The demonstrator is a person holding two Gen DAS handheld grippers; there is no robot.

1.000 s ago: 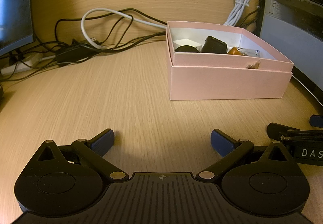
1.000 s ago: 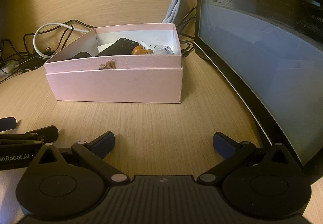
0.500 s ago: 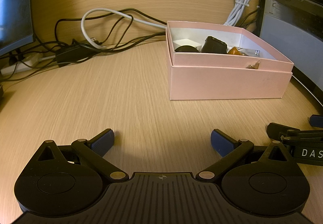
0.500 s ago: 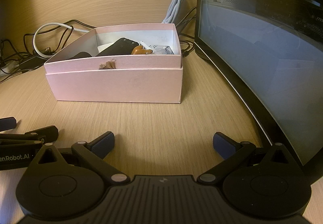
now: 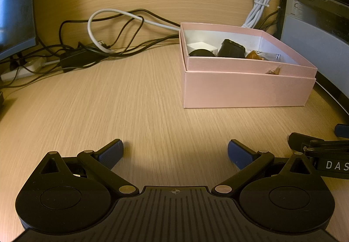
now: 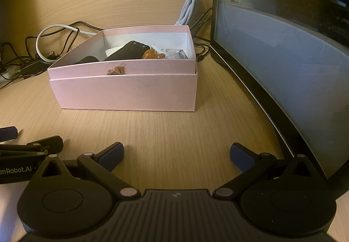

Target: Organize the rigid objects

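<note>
A pink box [image 5: 246, 89] sits lidless on the wooden desk [image 5: 130, 100], its upper tray nested in a slightly wider base. Inside it lie several rigid things: a black case [image 6: 128, 53] leaning across the middle, a white block [image 5: 201, 46] toward the box's far left corner, a dark rounded object [image 5: 200, 53] in front of that block, an amber piece [image 6: 151, 54] right of the case, and a clear wrapped item [image 6: 174, 53] at the box's right wall. A small brown scrap [image 6: 116, 70] is stuck on the outside of the box's front rim.

Behind the box hangs a bundled white cable [image 6: 189, 4]; to the box's left, black cords [image 5: 91, 54] tangle around a looped white cable [image 5: 98, 28]. Right of the box stands a dark curved monitor [image 6: 283, 67].

In front of the box, well apart from it, both tools rest low over the desk. The left gripper [image 5: 175, 150] has its 2 blue-padded fingers spread wide with nothing between them. The right gripper [image 6: 176, 153] is likewise spread and empty, just beside the left one.
</note>
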